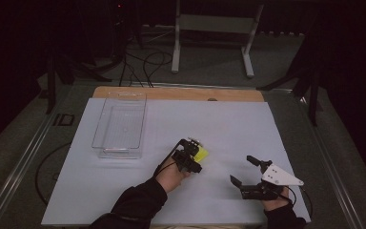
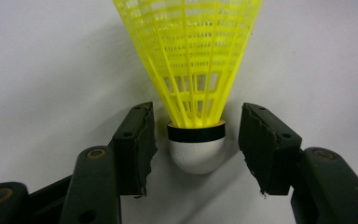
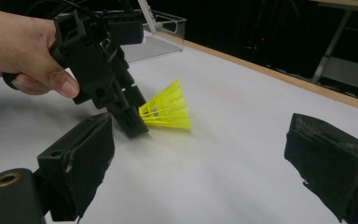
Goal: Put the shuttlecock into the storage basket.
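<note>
Left gripper low over the white tabletop, jaws parted to either side of the white rounded cork base of a yellow plastic mesh shuttlecock. A gap shows between each jaw pad and the cork in the left gripper view; not gripping. Shuttlecock lies on its side on the tabletop, skirt flaring toward 12 o'clock in that view, cork toward 6 o'clock. A black band rings the cork just under the skirt.

High view: left gripper near tabletop centre, the yellow plastic mesh shuttlecock just at its 4 o'clock. Left hand wraps the handle from 7 o'clock.

Right gripper sits at 3 o'clock of the left one, well apart, near the front edge of the tabletop; jaws spread wide, nothing between them. Grey three-cornered plate on top. In the right gripper view the shuttlecock lies beyond its jaws, with the left gripper at its narrow end.

Clear rectangular plastic bin stands at 10 o'clock of the left gripper, well apart, toward the far left of the tabletop.
</note>
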`<state>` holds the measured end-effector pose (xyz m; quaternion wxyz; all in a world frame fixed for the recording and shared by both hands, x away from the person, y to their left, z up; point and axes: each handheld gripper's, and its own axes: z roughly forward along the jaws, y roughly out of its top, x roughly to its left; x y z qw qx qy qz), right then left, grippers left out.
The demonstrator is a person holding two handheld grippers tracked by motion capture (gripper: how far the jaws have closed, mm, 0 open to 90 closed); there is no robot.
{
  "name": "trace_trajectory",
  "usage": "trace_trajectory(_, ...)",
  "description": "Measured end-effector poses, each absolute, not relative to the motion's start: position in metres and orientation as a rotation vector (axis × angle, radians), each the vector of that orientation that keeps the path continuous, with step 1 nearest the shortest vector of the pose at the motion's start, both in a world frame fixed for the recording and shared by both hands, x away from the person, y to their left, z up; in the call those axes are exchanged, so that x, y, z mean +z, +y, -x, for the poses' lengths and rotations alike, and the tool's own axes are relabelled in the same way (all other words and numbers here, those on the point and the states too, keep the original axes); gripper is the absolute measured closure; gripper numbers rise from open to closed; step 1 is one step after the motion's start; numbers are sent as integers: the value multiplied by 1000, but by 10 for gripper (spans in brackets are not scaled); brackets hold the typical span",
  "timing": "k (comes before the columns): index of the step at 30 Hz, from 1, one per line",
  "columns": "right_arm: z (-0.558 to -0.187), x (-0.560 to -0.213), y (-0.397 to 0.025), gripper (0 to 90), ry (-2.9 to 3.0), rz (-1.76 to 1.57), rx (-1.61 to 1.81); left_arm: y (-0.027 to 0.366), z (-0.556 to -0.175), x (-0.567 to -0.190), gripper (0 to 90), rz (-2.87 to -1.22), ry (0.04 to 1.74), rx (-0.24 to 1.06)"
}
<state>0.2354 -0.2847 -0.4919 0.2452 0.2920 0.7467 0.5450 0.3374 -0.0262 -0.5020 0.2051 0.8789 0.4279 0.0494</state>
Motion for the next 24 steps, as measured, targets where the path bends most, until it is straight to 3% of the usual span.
trace_trajectory(9,-235,-492,-285,84,2040,-796,1485,-25,-339,-502,629,-2455,1197,159)
trace_trajectory(24,-236,-492,-285,84,2037,-802,1484,-23,-342,-497,647,-2502,1121,117)
